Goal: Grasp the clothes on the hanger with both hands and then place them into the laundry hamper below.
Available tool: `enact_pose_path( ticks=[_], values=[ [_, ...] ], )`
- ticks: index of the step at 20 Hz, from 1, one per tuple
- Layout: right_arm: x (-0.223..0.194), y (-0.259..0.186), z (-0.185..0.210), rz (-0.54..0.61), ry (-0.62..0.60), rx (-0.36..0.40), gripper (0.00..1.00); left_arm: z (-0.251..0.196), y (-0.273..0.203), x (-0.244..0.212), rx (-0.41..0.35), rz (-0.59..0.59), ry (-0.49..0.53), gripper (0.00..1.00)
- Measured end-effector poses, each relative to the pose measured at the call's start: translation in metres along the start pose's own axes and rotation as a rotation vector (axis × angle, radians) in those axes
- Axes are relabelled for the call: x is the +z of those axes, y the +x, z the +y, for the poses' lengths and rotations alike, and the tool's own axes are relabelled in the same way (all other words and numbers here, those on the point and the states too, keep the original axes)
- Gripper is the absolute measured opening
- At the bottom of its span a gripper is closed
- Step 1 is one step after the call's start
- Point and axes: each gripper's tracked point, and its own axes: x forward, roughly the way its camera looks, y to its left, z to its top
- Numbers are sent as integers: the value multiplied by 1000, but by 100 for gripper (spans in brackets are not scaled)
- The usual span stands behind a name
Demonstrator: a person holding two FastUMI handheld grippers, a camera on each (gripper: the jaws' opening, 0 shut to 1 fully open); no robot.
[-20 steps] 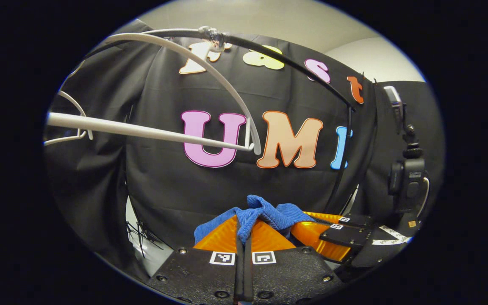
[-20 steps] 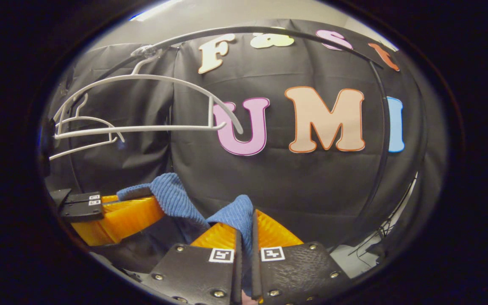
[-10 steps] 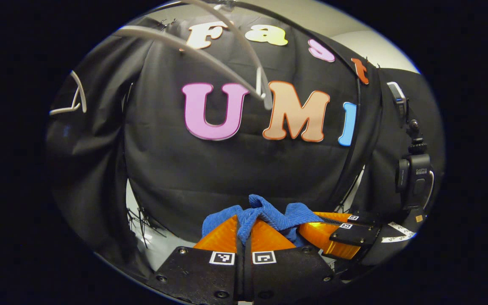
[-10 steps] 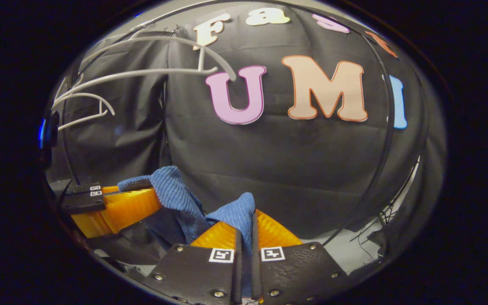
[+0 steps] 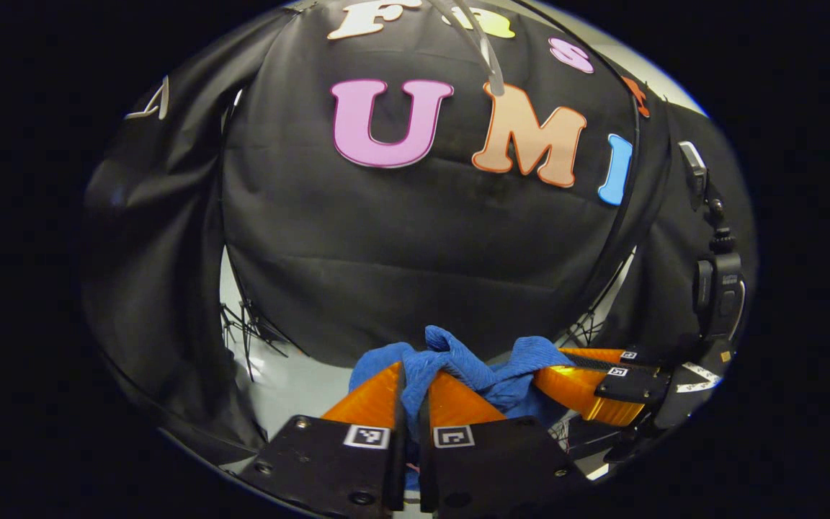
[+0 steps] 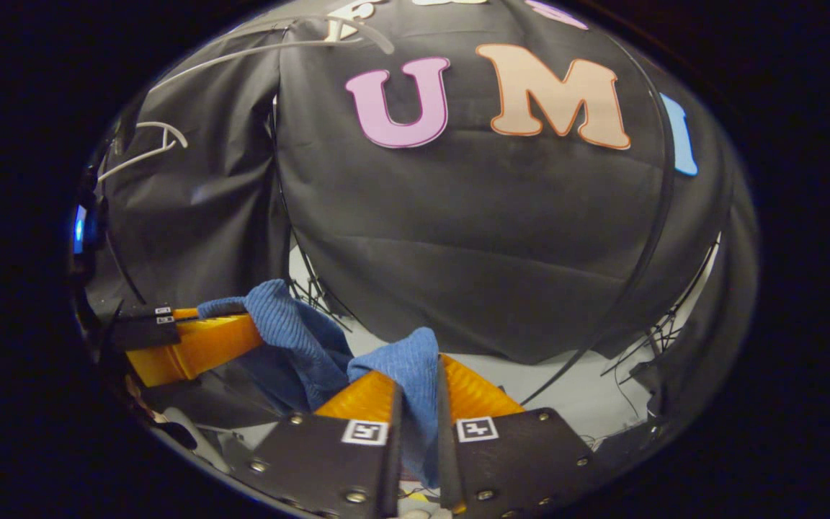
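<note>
A blue knitted garment (image 5: 458,360) is bunched between the two grippers. My left gripper (image 5: 412,378) is shut on a fold of it, its orange fingers pressed together low in the left gripper view. My right gripper (image 6: 416,378) is shut on another fold of the blue garment (image 6: 292,339), which stretches across to the left gripper (image 6: 192,339) at the left. In the left gripper view the right gripper (image 5: 588,375) is at the lower right, also gripping the cloth. The white hanger (image 6: 148,144) hangs bare at the upper left; a white tip of the hanger (image 5: 483,50) is near the top.
A black rail (image 6: 656,209) curves down the right side in front of the cloth wall. Pale floor (image 6: 588,404) with black cables (image 5: 249,328) lies below the wall. A small camera on a stand (image 5: 714,288) is at the right.
Both grippers have gone down with the blue garment still held. The hanger has slid up and out toward the top of both views, and more floor shows.
</note>
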Motion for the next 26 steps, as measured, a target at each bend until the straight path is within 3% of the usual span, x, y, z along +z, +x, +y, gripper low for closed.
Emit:
enact_pose_path(
  ticks=[1,2,4,5,7,8,9,10,12,13,14,18,23,26],
  values=[
    [2,-1,0,-9,4,-4,35,3,-1,-8,7,15,17,13],
    [3,-1,-1,-14,10,-5,43,4,-4,-15,-1,23,32,20],
    [3,-1,0,-13,15,-1,64,-1,-7,-11,-15,11,44,50],
    [3,-2,0,-10,11,-1,56,-2,-6,-12,-15,12,50,65],
    [3,-4,0,-11,2,-2,56,-4,-5,-15,-15,22,52,76],
    [3,-5,0,-13,0,-1,56,-5,-5,-19,-16,29,48,79],
    [2,-8,0,-14,0,-1,64,-5,-5,-21,-16,34,45,80],
    [1,-9,0,-12,0,-3,56,-5,-5,-23,-15,37,43,81],
    [-1,-12,-1,-8,-10,-7,56,-4,-6,-26,-15,40,38,84],
    [-1,-15,-2,-5,-19,-12,55,-5,-8,-28,-19,46,36,82],
    [-2,-17,-3,-9,-26,-16,64,-6,-9,-30,-22,51,39,82],
    [0,-29,-2,-35,-5,-20,64,-4,-15,-30,-12,60,85,82],
    [15,-52,2,-89,-29,-29,64,-13,-34,-9,-17,11,110,84],
    [37,-71,5,-148,-26,-34,64,-18,-51,22,-16,-62,132,79]
  ],
)
